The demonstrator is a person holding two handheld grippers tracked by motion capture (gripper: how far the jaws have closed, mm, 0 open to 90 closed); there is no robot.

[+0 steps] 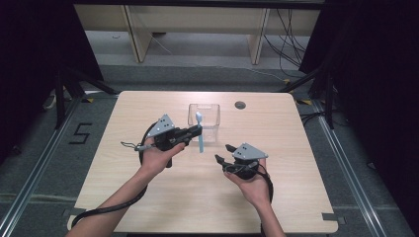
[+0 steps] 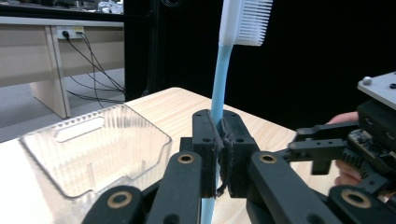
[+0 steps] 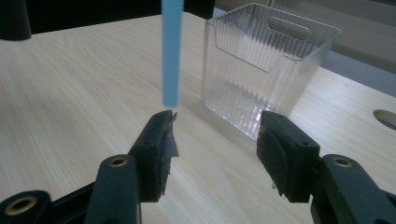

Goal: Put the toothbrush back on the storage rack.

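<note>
Toothbrush [image 1: 200, 133]: I hold it upright above the table [image 1: 148, 207], white bristle head up, blue handle hanging down, just on the near side of the clear bin [image 1: 204, 114].
Landmark: clear bin, a ribbed, see-through container standing empty at the far middle of the table; all places below are given against it.
Left gripper [image 2: 219, 158]: clenched on the toothbrush handle below the head; in the left gripper view both pads [image 2: 205, 149] press flat on the blue shaft.
Reason for this hold: I judge that a mid-shaft grip keeps the brush vertical and leaves the lower end free, so it can go into the bin handle first.
Right gripper [image 3: 212, 140]: released, jaws standing wide apart with nothing between them; it sits nearer to me than the bin and to its right in the high view.
Toothbrush against right gripper: the handle's lower tip hangs just above and beyond one open pad [image 3: 159, 140]; I cannot tell whether they touch.
Reason for the right gripper's place: my reading is that the brush now rests with the left gripper alone.
Remaining step, as judged: brush not yet inside the bin.
</note>
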